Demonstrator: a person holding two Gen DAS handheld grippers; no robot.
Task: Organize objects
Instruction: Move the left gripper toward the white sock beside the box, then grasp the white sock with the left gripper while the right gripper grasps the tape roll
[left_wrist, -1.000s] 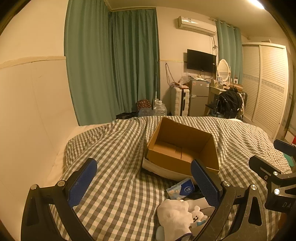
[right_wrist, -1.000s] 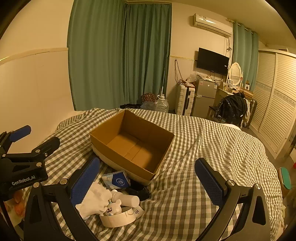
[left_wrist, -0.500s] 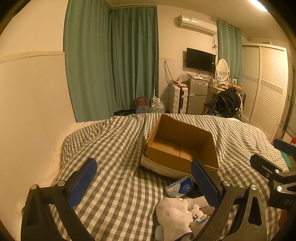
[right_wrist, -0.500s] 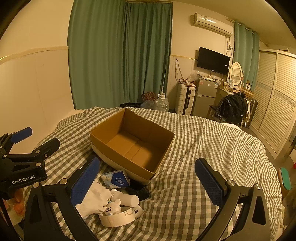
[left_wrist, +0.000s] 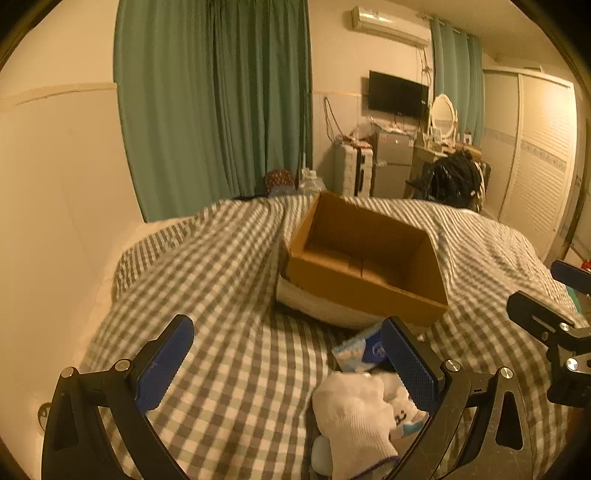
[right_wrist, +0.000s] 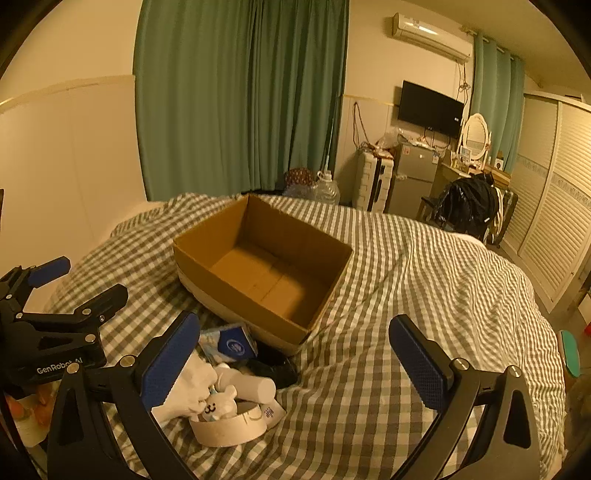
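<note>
An open, empty cardboard box (left_wrist: 364, 258) (right_wrist: 264, 266) sits on the checked bedspread (left_wrist: 221, 295). In front of it lies a small pile: a white glove (left_wrist: 356, 417) (right_wrist: 190, 387), a blue-and-white packet (left_wrist: 364, 349) (right_wrist: 229, 345), a white bottle (right_wrist: 247, 382), a white bear figure (right_wrist: 218, 404) in a white round tub (right_wrist: 229, 430), and a black item (right_wrist: 275, 365). My left gripper (left_wrist: 288, 365) is open and empty, hovering left of the pile. My right gripper (right_wrist: 295, 362) is open and empty, above and right of the pile. Each gripper shows at the edge of the other's view.
A cream wall (left_wrist: 55, 203) runs along the bed's left side. Green curtains (right_wrist: 240, 99), a suitcase (right_wrist: 373, 181), a small fridge (right_wrist: 412, 177), a chair with a black bag (right_wrist: 465, 206) and a louvred wardrobe (right_wrist: 554, 206) stand beyond the bed.
Both grippers have drifted slightly forward and lower toward the pile and box. Nothing was taken hold of; both jaws stay open.
</note>
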